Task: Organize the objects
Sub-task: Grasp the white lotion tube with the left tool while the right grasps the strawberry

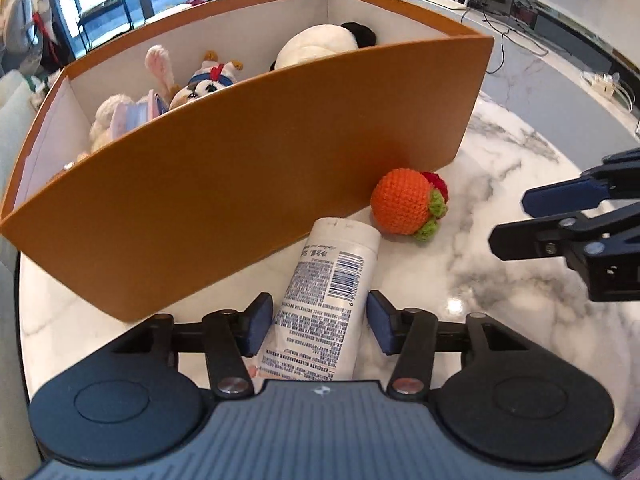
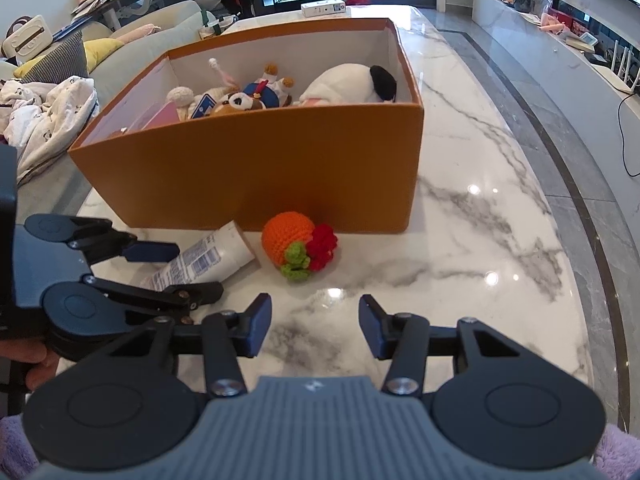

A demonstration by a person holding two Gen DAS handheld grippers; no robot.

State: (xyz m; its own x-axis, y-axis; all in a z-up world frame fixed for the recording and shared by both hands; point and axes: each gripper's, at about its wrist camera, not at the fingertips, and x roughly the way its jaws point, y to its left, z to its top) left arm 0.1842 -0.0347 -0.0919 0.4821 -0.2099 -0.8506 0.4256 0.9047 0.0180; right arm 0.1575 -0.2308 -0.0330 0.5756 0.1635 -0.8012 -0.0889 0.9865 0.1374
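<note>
A white tube with printed text and a barcode (image 1: 326,296) lies on the marble table against the orange box (image 1: 256,184). My left gripper (image 1: 318,326) is open with its jaws on either side of the tube, not closed on it. An orange crochet fruit with green and red parts (image 1: 406,206) lies next to the box, just past the tube. In the right wrist view the tube (image 2: 204,258), the crochet fruit (image 2: 294,240) and the box (image 2: 256,168) show ahead. My right gripper (image 2: 314,330) is open and empty above the table.
The box holds several plush toys (image 2: 248,96), including a white and black one (image 2: 352,82). The marble table (image 2: 480,240) reaches to the right. A sofa with cushions and a blanket (image 2: 52,92) stands at the left. The left gripper (image 2: 168,274) shows in the right wrist view.
</note>
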